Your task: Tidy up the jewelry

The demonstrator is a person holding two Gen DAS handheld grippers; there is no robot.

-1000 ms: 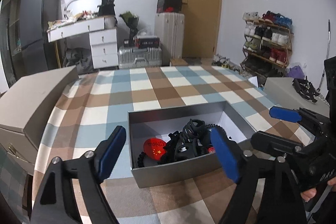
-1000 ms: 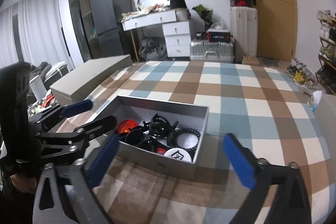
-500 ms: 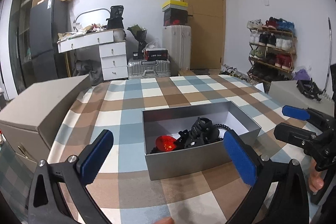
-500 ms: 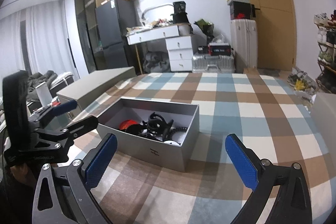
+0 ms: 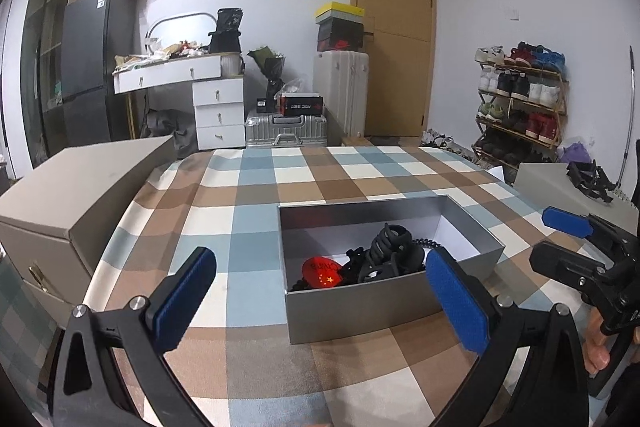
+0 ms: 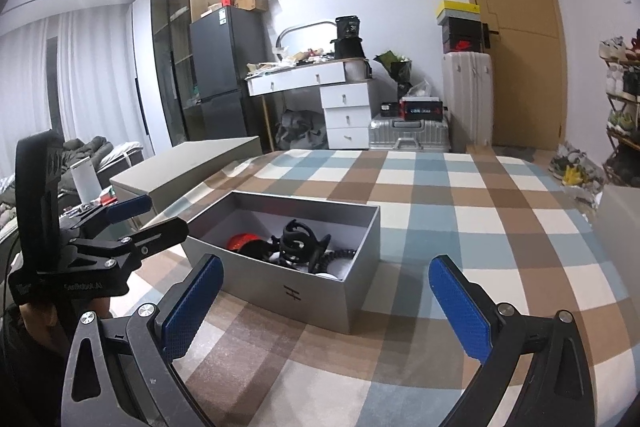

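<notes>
An open grey box (image 5: 372, 303) sits on the checked cloth; it also shows in the right wrist view (image 6: 304, 295). Inside lie black hair clips (image 5: 390, 251), a red round item (image 5: 322, 269) and black bead strings; the right wrist view shows the clips (image 6: 298, 241) and a white round piece (image 6: 326, 275). My left gripper (image 5: 320, 301) is open and empty, in front of the box. My right gripper (image 6: 326, 305) is open and empty, near the box's front corner. Each gripper shows in the other's view: the right one (image 5: 560, 239), the left one (image 6: 148, 219).
A large beige box (image 5: 76, 187) stands at the table's left edge, seen also in the right wrist view (image 6: 188, 171). A second beige box with black items on it (image 5: 560, 179) is at the right. Suitcases, a white dresser and a shoe rack stand beyond the table.
Both grippers have pulled back and levelled out, so the box now sits farther away and lower in both views. Both stay open and empty.
</notes>
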